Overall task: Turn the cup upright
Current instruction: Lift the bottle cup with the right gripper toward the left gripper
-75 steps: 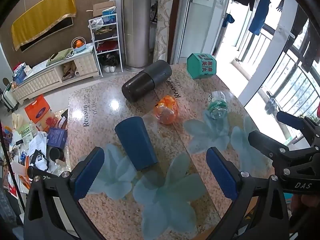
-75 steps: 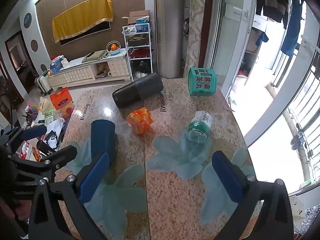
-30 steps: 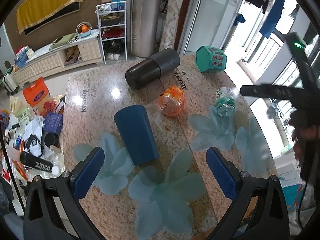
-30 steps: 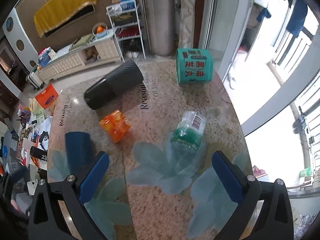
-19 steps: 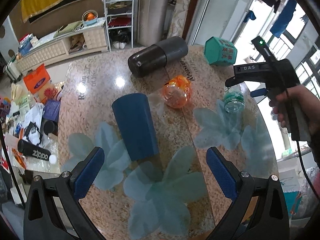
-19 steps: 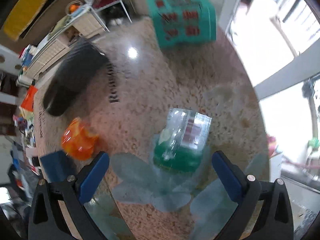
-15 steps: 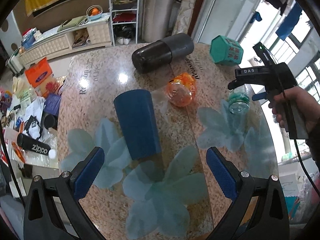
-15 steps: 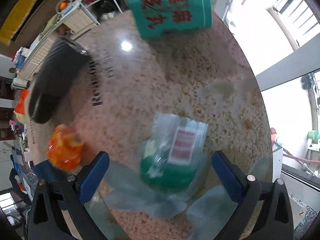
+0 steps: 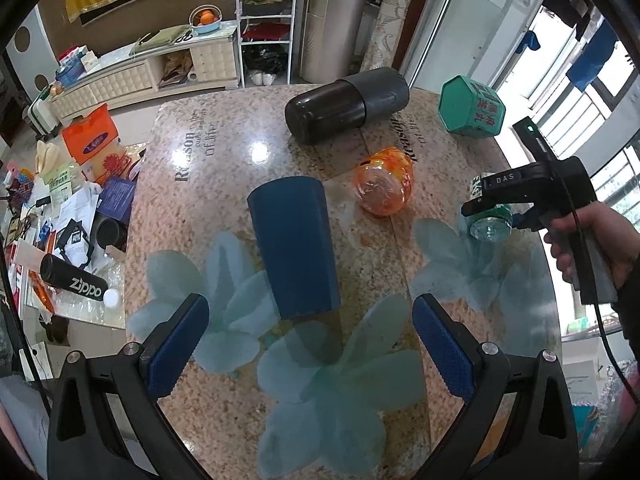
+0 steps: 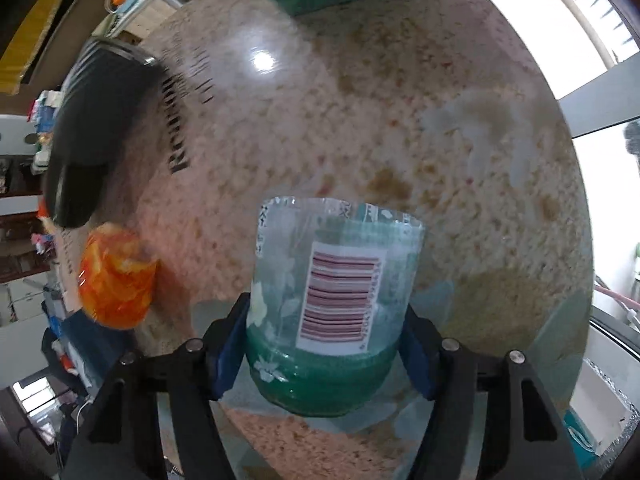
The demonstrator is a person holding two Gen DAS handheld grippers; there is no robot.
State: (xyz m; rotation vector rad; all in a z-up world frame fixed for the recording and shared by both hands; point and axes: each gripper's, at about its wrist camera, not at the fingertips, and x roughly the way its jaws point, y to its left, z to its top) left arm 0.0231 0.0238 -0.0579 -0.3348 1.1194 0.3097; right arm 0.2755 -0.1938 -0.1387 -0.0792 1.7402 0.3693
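Cup [image 10: 334, 304], the clear green-based one, lies on its side on the flowered table [image 9: 224, 184], not yet flipped. Right gripper [image 10: 326, 346] clamps its lower body, fingers [image 10: 230, 346] pressed against both sides. Left gripper [image 9: 308, 350] hangs spread wide, empty, near a blue tumbler [image 9: 294, 246].
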